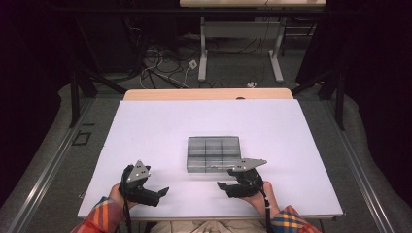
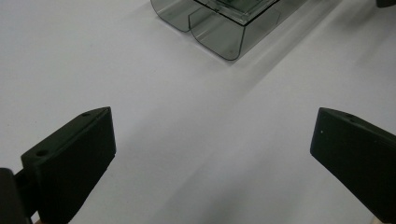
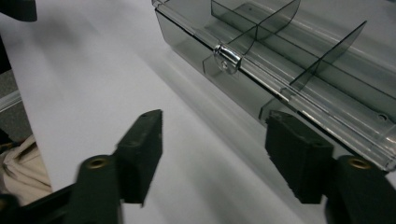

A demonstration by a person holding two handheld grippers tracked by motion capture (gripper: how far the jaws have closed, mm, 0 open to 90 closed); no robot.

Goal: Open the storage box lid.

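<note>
Looking down from the high view, a smoky clear plastic compartment box [image 1: 214, 154] sits mid-worktop [image 1: 145, 131], with the left claw [image 1: 163, 192] near the front edge and the right claw [image 1: 222, 185] just before the box's front right corner. Only the right gripper view reveals the box's small shiny latch [image 3: 227, 58], its curved dividers and hinged lid edge. The left claw [image 2: 212, 154] gapes wide over bare white surface, holding nothing, well apart from the box [image 2: 224, 23]. The right claw [image 3: 212, 149] stands about half open, empty, one matte black pad just beside the box wall [image 3: 233, 88].
</note>
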